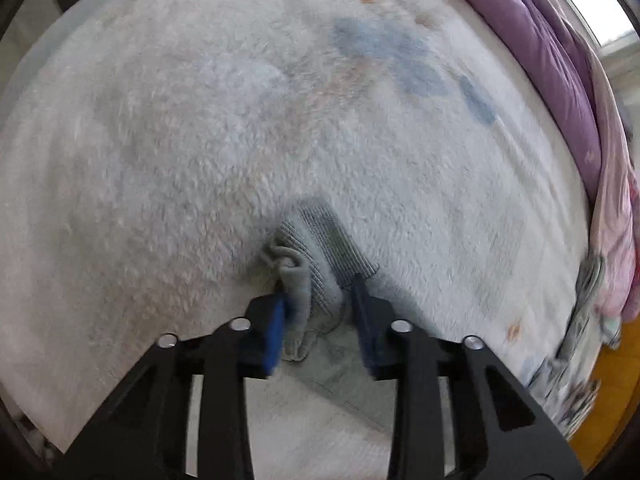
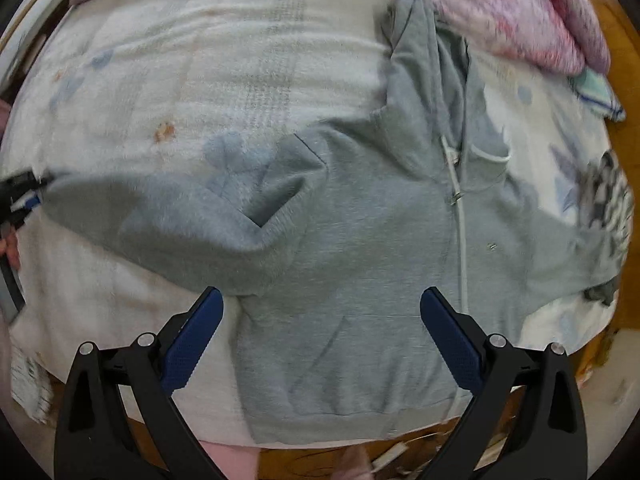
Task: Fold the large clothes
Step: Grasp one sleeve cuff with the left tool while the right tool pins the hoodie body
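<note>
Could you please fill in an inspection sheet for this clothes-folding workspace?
Surface: bed under a fluffy white blanket.
Job's things: grey zip hoodie spread front up, one sleeve stretched sideways.
Clutter: purple-pink bedding heaped at the far edge.
Grippers: left gripper closed on the sleeve cuff; right gripper open above the hoodie's body.
Cables: nothing clearly seen.
Surroundings: bright window, wooden floor.

Hoodie flat on bed, hem at near edge; quilt bunched along far-right edge.
</note>
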`<action>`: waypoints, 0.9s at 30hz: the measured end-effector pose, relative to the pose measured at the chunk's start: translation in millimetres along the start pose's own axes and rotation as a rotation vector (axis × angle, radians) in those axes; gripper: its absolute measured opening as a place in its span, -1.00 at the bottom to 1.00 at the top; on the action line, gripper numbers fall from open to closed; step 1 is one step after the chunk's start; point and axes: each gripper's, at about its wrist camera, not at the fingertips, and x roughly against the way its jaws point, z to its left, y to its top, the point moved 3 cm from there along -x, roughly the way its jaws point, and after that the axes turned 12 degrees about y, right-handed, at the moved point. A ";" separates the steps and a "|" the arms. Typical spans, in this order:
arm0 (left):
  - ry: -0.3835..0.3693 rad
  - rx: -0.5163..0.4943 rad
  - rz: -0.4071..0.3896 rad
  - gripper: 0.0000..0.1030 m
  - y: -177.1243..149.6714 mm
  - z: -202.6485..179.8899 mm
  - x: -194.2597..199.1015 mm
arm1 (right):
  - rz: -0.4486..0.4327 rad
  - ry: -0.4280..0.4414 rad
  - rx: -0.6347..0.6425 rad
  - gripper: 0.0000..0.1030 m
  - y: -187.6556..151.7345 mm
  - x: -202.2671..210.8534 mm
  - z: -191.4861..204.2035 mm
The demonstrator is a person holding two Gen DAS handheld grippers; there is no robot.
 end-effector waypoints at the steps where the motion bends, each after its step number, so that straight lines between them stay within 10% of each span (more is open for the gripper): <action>1: 0.023 -0.034 -0.016 -0.55 -0.8 -2.3 6.2 | 0.003 0.004 -0.005 0.82 1.6 -2.4 -0.7; 9: 0.183 -0.067 -0.163 -0.60 -8.9 15.8 85.4 | -0.018 0.102 -0.075 -0.43 16.3 -15.1 -14.8; 19: 0.356 0.009 -0.372 -1.00 -14.5 48.4 185.7 | 0.030 0.286 -0.134 -0.97 30.9 -79.4 -25.1; 24: 0.228 0.012 -0.288 -0.97 -17.6 40.1 188.3 | 0.118 0.268 -0.193 -0.98 25.0 -123.6 -24.6; 27: 0.167 0.075 -0.100 -0.22 -33.2 44.2 143.9 | 0.088 0.316 -0.188 -0.98 19.4 -106.0 -18.9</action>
